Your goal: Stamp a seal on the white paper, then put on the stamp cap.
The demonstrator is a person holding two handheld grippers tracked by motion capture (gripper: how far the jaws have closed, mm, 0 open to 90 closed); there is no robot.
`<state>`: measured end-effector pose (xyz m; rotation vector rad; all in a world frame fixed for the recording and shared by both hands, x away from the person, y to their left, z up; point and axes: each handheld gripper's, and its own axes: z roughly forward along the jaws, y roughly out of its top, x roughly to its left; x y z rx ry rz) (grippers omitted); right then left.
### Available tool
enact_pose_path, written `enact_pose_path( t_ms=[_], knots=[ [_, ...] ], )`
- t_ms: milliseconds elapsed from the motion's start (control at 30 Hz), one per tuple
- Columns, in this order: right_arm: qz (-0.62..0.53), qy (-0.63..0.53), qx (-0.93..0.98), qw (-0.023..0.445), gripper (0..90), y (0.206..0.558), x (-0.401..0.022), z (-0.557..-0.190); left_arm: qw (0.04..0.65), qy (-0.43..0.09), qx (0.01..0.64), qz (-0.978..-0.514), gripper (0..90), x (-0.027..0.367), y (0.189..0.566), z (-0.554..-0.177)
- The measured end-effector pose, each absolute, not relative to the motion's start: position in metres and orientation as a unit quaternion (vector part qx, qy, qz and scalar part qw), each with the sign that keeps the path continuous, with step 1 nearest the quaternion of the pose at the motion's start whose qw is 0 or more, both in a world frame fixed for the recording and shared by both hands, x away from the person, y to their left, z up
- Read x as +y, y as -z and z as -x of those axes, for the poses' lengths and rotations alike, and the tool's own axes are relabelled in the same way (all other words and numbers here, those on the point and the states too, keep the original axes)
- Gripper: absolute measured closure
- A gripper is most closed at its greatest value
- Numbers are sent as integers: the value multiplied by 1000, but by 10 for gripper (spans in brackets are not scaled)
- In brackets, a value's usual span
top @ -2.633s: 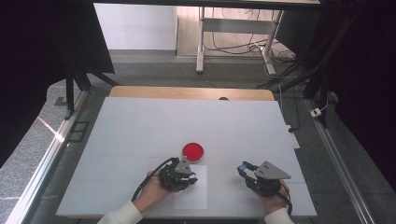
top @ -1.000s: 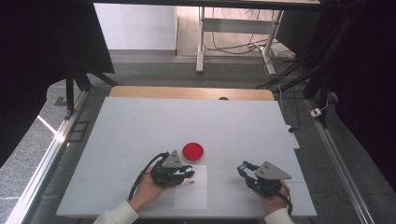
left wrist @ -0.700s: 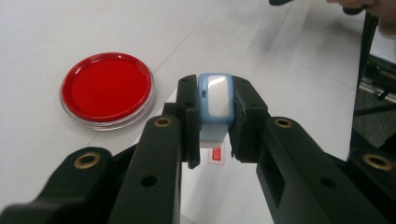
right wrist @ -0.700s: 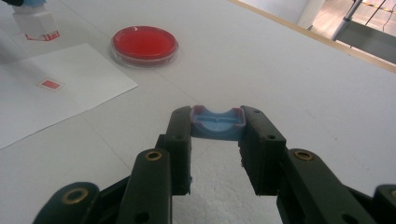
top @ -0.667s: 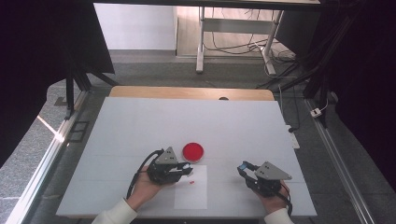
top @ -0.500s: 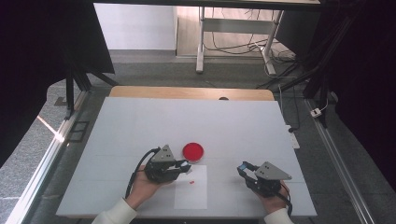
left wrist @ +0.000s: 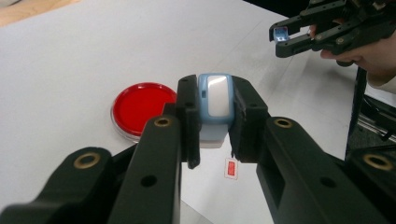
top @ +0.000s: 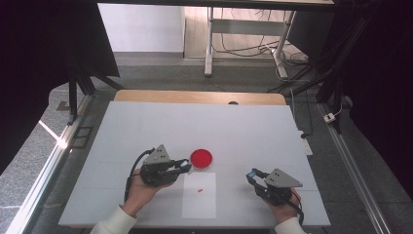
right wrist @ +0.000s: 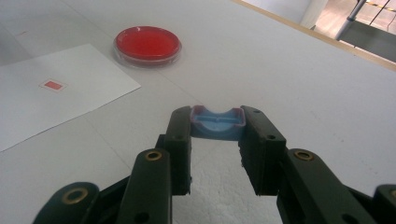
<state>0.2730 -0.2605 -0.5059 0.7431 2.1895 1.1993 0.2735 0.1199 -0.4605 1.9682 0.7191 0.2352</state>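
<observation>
Two tongs are each clamping a small blue plastic piece: left tongs (left wrist: 214, 121) gripping a blue-and-white block (left wrist: 215, 100) above the red round dish (left wrist: 142, 106), right tongs (right wrist: 215, 140) pinching a blue cap (right wrist: 217, 122); aligning squarely should help.

Red mark (top: 200, 189) on paper (top: 199, 207) — too small to read.

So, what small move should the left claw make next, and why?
Probably carry the light blue and white plastic piece toward the right claw, which is shut on a small blue plastic cap. The left claw already clamps its piece above the white paper sheet, beside the round red dish.
</observation>
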Motion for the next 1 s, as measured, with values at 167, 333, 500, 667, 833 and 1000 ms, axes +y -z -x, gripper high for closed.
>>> enact_pose_path(
  t_ms=[167,333,500,667,833,1000],
  knots=[
    [-275,-443,811,266,649,506,-261,-273,495,-94,294,-812,754,118,460,-276],
    [-275,-446,810,263,649,506,-262,-273,494,-94,297,-812,753,119,460,-276],
    [-269,-450,811,261,649,505,-258,-272,502,-90,301,-806,753,120,459,-276],
    [-269,-449,811,263,649,506,-254,-271,510,-80,302,-801,752,121,460,-278],
    [-267,-450,811,261,649,506,-252,-272,510,-82,301,-801,753,121,460,-277],
    [-262,-454,811,260,649,506,-247,-271,510,-80,301,-802,752,120,460,-277]
  ],
)
